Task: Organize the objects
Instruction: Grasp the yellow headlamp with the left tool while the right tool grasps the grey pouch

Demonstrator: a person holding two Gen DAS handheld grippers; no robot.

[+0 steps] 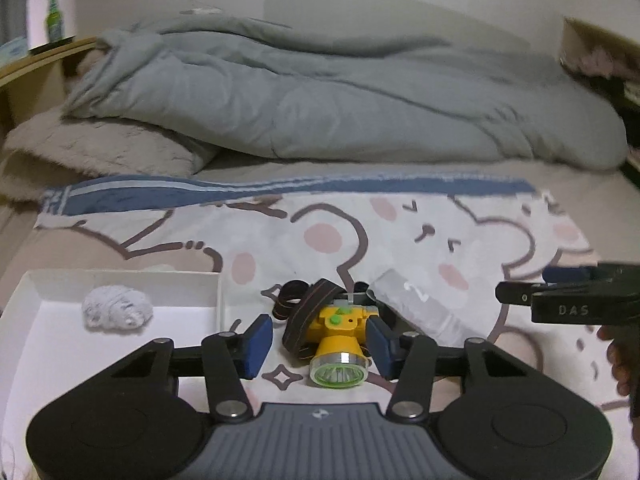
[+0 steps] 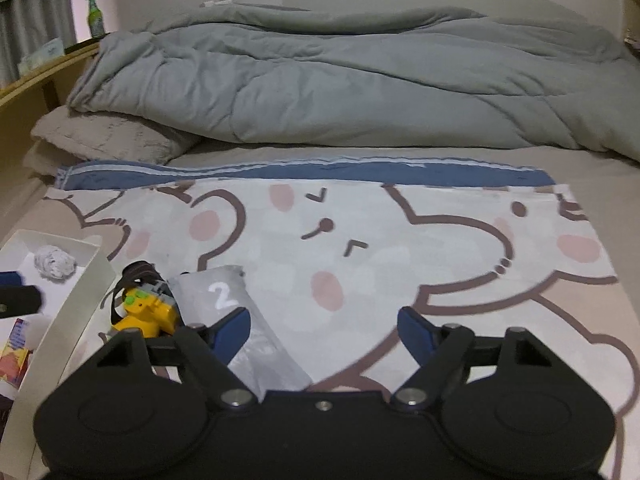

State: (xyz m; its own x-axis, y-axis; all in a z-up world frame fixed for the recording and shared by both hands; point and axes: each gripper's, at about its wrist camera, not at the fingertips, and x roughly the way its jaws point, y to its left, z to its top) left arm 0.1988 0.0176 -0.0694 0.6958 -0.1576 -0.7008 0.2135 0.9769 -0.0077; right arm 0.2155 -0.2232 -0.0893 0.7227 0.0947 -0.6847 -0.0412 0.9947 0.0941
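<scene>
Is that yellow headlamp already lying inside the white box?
No, the yellow headlamp lies on the cartoon blanket to the right of the white box, between the open fingers of the left gripper.

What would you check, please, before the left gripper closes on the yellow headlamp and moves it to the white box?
1. Left gripper open: ok.
2. Yellow headlamp between its fingers: ok, though the right one looks close or touching.
3. Headlamp strap free of the silver pouch: cannot tell.
4. White box has bare floor beside the crumpled paper ball: ok.
5. Right gripper open, empty, off to the side: ok.
</scene>
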